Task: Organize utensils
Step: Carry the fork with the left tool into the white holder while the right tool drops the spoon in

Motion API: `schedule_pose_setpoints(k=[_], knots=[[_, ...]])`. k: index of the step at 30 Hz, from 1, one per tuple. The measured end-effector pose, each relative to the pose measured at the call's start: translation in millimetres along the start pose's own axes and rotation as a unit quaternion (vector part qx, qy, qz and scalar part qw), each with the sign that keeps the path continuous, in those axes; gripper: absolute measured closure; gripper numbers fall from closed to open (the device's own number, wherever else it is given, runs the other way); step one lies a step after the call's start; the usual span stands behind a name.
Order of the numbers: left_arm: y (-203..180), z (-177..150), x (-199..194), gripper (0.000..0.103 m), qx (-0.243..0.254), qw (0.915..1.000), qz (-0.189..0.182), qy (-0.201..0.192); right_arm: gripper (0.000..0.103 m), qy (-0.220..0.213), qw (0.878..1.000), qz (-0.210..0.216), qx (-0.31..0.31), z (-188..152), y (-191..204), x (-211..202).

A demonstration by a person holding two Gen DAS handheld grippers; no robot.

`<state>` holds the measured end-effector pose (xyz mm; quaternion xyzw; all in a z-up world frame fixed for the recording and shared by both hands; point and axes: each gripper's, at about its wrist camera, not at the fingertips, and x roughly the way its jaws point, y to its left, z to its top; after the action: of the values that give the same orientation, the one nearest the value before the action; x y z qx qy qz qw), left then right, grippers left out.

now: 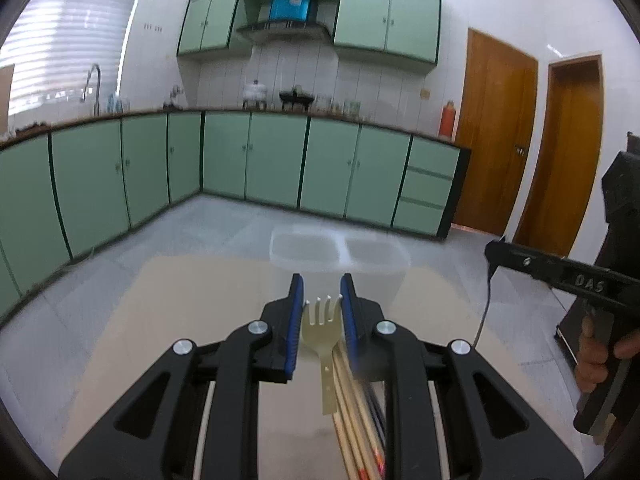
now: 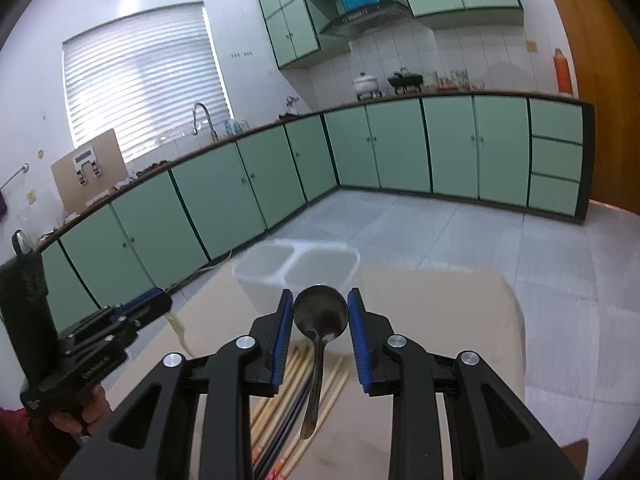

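Note:
In the left wrist view my left gripper (image 1: 322, 292) is shut on a pale yellow plastic fork (image 1: 322, 328), held above the tan table with the tines pointing forward. Wooden chopsticks (image 1: 356, 412) lie on the table below it. In the right wrist view my right gripper (image 2: 320, 304) is shut on a dark metal spoon (image 2: 320, 314), its bowl between the blue pads (image 2: 282, 334). Several chopsticks (image 2: 280, 400) lie under it. A clear two-compartment container (image 1: 340, 256) (image 2: 296, 268) stands ahead at the table's far edge.
The tan table (image 1: 180, 320) (image 2: 440, 320) ends just past the container. Beyond it are a grey tiled floor, green kitchen cabinets (image 1: 260, 160) and wooden doors (image 1: 496, 132). The other hand-held gripper shows at the right edge (image 1: 560, 276) and the left edge (image 2: 100, 340).

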<state>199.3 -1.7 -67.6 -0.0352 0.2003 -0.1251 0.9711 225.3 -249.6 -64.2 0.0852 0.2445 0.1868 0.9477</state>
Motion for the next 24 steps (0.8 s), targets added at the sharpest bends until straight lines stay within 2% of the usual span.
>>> schedule_pose_setpoints(k=[7,11,14,17,24], knots=[[-5.7,67.4,5.3,0.085,0.006,0.997,-0.011,-0.076,0.075,-0.037,0.999,0.011,-0.027,51.7,7.8,10.3],[-13.4,96.8,18.8,0.085,0.012,0.9946,-0.013,-0.102,0.075,-0.059,0.998,0.013,-0.032,81.1,9.2,21.6],[-15.4,105.6,36.7,0.085,0.01,0.995,-0.016,-0.098,0.076,-0.073,0.997,0.005,-0.036,97.4,7.9,32.9],[-12.0,107.7,57.6,0.085,0.006,0.9965,-0.016,-0.082,0.075,-0.078,0.996,-0.022,-0.049,104.3,7.9,52.8],[0.7,94.1,105.7,0.085,0.0,0.9991,-0.002,-0.042,0.075,-0.044,0.997,-0.041,-0.04,91.2,-2.2,102.1]])
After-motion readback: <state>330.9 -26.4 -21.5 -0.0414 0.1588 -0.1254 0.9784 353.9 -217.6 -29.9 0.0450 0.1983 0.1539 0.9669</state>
